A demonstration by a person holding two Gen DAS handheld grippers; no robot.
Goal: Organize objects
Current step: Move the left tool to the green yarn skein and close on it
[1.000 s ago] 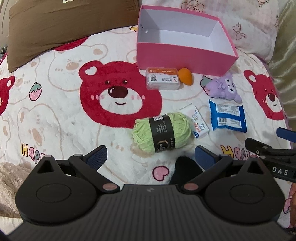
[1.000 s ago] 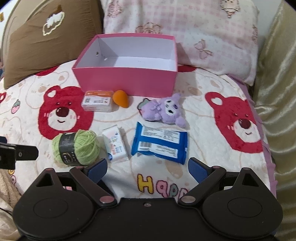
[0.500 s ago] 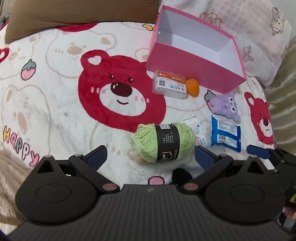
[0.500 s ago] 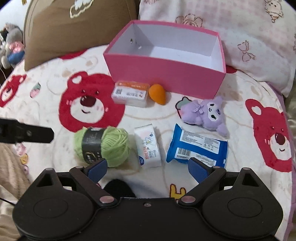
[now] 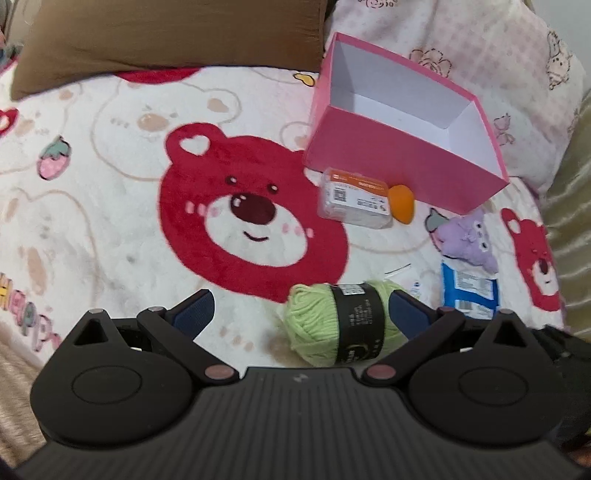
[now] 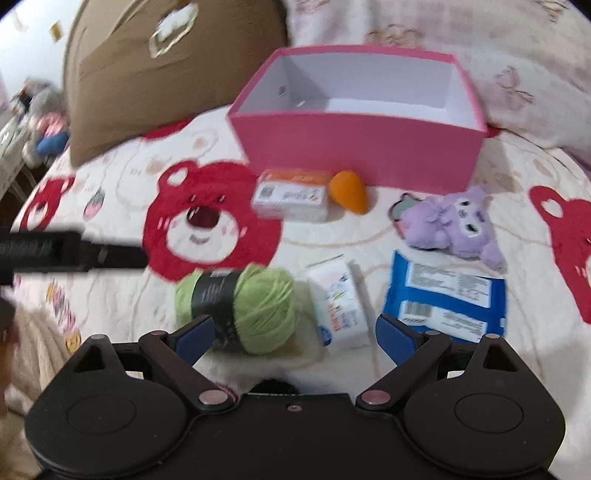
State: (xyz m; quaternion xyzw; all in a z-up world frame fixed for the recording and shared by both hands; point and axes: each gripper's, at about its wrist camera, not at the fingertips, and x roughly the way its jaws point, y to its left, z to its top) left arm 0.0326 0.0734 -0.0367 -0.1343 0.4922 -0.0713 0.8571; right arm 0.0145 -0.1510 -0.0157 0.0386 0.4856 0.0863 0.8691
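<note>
Bear-print blanket [image 5: 110, 206] all across the bed, red bear faces everywhere, a brown pillow [image 5: 166, 33] at the far left and a pink patterned pillow [image 6: 480, 48] at the far right. Between them, toward the far side, sits the pink box [image 6: 354, 144], open-topped, white inside, nothing visible in it.

Just in front of the box: a small clear case with an orange label [image 6: 291, 197] and, touching its right side, an orange egg-shaped sponge [image 6: 349, 190]. To the right of those lies a purple plush toy [image 6: 454, 225], and nearer than it a blue packet [image 6: 447, 301], flat on the blanket.

Now the near row. The green yarn ball [image 5: 336, 321] with its black band lies between the spread fingers of the left gripper [image 5: 299, 314], jaws wide, right finger right beside the yarn, nothing gripped. The right gripper [image 6: 295, 334] is wide open too, over the yarn and the white tissue pack [image 6: 338, 308] beside it. The right view is blurred.
</note>
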